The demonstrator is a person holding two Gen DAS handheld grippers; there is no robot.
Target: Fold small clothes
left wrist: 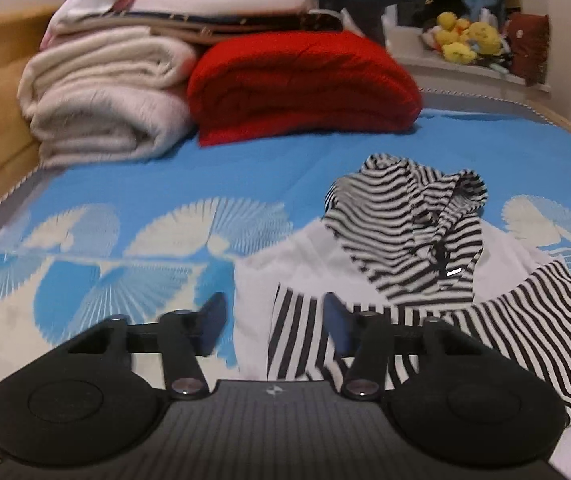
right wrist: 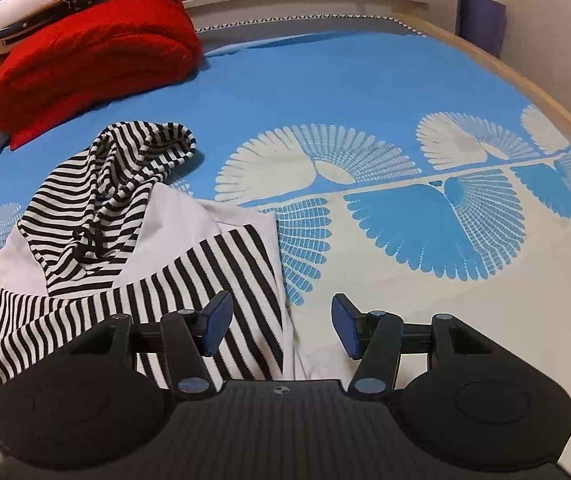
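Garment under test: small hooded top [left wrist: 401, 248], white body with black-and-white striped hood and sleeves, lying on the blue fan-print bedspread [right wrist: 365, 80] in front of a folded red blanket [left wrist: 301, 88] and a stack of cream blankets [left wrist: 101, 104]. Both sleeves appear folded in across the chest; hood [right wrist: 137, 160] is rumpled and stands up at the top. Left gripper [left wrist: 273, 322]: jaws apart, over the garment's left edge, nothing pinched. Right gripper [right wrist: 281, 326]: jaws apart, over the right edge, nothing pinched either. Judgement: thin knit, light and limp, will sag and drag and hold no crease unless laid flat; not fragile, not slippery on the cotton cover. Best hold looks to be the two side edges near the hem, pinching through sleeve and body layers together so the tucked sleeves do not slide out
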